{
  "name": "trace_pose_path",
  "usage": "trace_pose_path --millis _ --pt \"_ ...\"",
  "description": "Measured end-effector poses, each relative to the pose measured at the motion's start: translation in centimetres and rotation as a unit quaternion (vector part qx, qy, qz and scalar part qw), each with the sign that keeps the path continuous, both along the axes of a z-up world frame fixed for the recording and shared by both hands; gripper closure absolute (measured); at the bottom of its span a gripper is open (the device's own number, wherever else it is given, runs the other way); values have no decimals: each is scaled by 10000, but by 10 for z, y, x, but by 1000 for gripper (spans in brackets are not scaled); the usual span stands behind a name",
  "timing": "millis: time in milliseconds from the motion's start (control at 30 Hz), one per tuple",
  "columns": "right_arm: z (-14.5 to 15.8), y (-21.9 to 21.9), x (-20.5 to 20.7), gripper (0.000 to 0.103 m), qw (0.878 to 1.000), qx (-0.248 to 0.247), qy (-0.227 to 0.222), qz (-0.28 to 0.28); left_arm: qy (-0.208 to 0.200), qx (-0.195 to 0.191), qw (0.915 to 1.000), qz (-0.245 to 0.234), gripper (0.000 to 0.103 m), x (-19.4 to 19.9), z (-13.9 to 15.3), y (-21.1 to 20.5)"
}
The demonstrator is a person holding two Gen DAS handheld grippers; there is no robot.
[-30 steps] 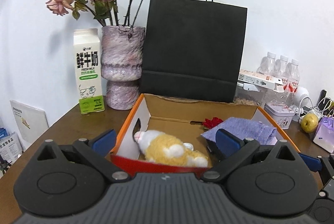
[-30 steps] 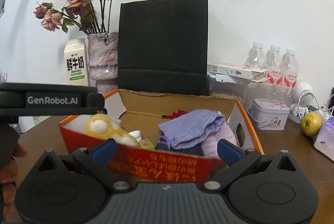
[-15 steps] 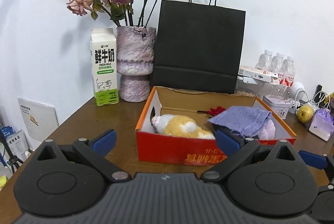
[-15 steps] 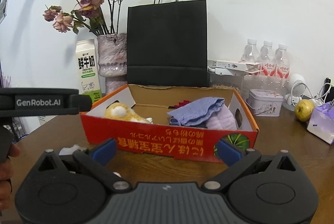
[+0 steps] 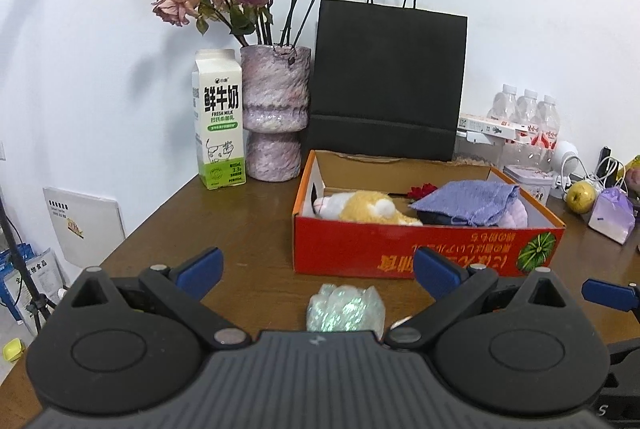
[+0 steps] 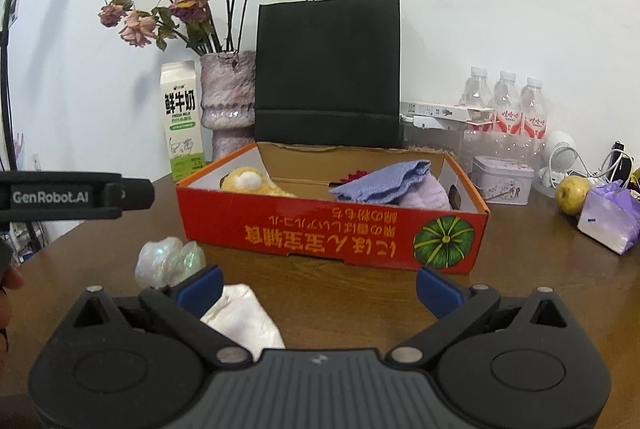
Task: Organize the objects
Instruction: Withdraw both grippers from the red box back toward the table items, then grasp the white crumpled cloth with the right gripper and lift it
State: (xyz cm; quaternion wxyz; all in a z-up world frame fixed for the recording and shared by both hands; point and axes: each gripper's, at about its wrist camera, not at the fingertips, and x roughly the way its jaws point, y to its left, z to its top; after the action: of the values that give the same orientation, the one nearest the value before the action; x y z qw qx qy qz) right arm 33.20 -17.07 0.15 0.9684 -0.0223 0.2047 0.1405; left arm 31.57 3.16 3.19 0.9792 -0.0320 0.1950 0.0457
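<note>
On the table, just in front of the box: I see an iridescent crinkled wrapper (image 5: 345, 309) lying loose on the brown table (image 5: 248, 229), near the box's red front wall but not touching it.
Beside it: a white crumpled cloth (image 6: 242, 321) lies nearer to me in the right wrist view, partly hidden behind my right tool's left finger.
How the wrapper will handle: I judge it very light, soft and springy (it looks like thin film bunched up), likely to slip or skate away if I nudge it from one side only.
Where I would take hold: across its bunched middle, fingers coming down on either side so the film crushes between the pads and does not slide.
How the cloth will handle: limp and light by my reckoning; a pinch on a raised fold should lift it.
Left gripper (image 5: 316, 271): fingers spread wide, holding nothing, and the wrapper lies between and below them.
Right gripper (image 6: 318, 287): also spread wide and empty, aimed at the box front.
Box (image 6: 332, 235): open-topped red cardboard, already holding a yellow plush toy (image 5: 366, 207) at its left end and a folded purple towel (image 5: 468, 199) at its right.
Room left in it: the gap between toy and towel looks to me the best landing spot.
Further out: a milk carton (image 5: 218, 117), a vase of dried roses (image 5: 276, 113) and a black paper bag (image 5: 386, 85) stand behind, against the wall.
</note>
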Motion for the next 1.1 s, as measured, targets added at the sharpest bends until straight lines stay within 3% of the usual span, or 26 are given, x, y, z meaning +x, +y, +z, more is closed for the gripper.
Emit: trace_pose_path --millis 533,867,1000,1100 --pt "-16 19 -15 0 9984 -295 324 360 200 37 9997 -107 0 -22 -19 44" --pt "-22 52 25 0 9867 -429 1186 1025 303 -75 9994 -120 0 -22 -21 64" --pt "-33 68 41 0 9815 -728 1401 1083 311 -105 9994 -143 0 -23 -20 67" --pt "-39 66 45 0 9819 -568 1380 1164 299 -129 9994 -149 0 -24 -20 69"
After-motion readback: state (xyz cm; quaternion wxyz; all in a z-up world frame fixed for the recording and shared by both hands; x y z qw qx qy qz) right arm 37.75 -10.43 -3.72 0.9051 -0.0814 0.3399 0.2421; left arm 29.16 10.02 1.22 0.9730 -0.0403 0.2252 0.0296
